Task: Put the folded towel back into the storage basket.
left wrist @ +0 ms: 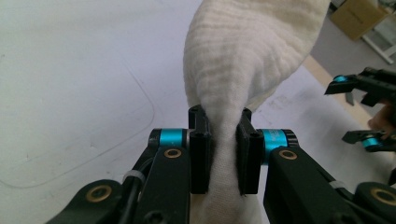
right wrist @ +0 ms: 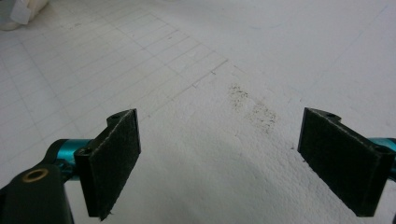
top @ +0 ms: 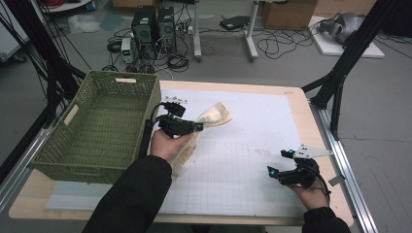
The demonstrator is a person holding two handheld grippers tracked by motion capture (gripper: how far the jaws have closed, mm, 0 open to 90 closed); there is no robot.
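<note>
The left hand-held gripper [top: 197,127] is pinching the cream cloth [top: 212,117] just beside the green basket [top: 127,79], above the surface, so stowing looks pending, while the right hand-held gripper [top: 280,162] is resting wide open, empty.

The cloth [top: 210,118] is cream-white with a crinkled, gauzy weave, bunched into a long soft roll. Its middle is pinched narrow and lifted off the tabletop; one end points toward the tabletop's far edge, and the other droops down toward the near edge, just right of the left side.
</note>
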